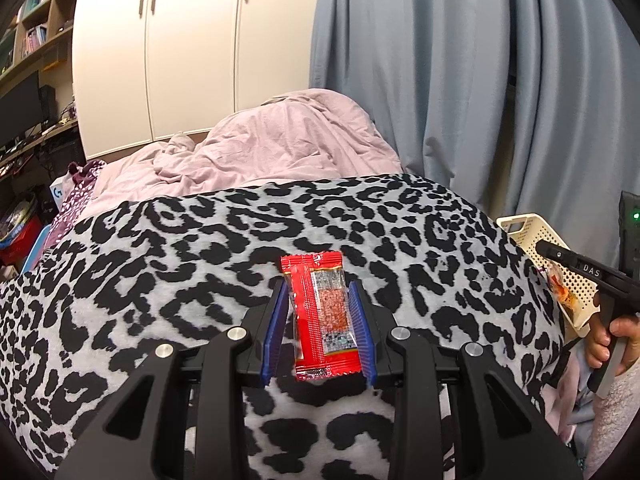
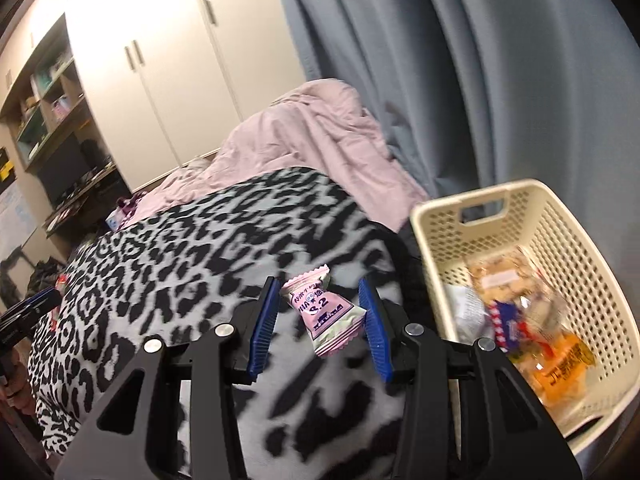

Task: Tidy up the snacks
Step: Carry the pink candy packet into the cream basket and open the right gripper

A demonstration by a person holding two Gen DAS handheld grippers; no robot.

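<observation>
A red snack packet [image 1: 320, 316] with a clear window stands upright between the blue pads [image 1: 277, 320] of my left gripper [image 1: 318, 286], which is shut on it above the leopard-print blanket [image 1: 180, 264]. In the right wrist view a pink and white candy packet [image 2: 326, 312] sits tilted in my right gripper [image 2: 318, 282], gripped between the blue pads [image 2: 374, 324]. A cream perforated basket [image 2: 460, 196] stands just right of this gripper and holds several wrapped snacks, among them an orange packet [image 2: 560, 364]. The basket [image 1: 528, 236] also shows at the right edge of the left wrist view.
The leopard-print blanket [image 2: 192, 240] covers the bed, with a crumpled pink duvet [image 1: 280, 140] behind it. Blue curtains [image 1: 480, 80] hang on the right, and white wardrobe doors [image 1: 180, 60] and shelves stand to the left. A hand [image 1: 612, 340] grips the other tool's handle beside the basket.
</observation>
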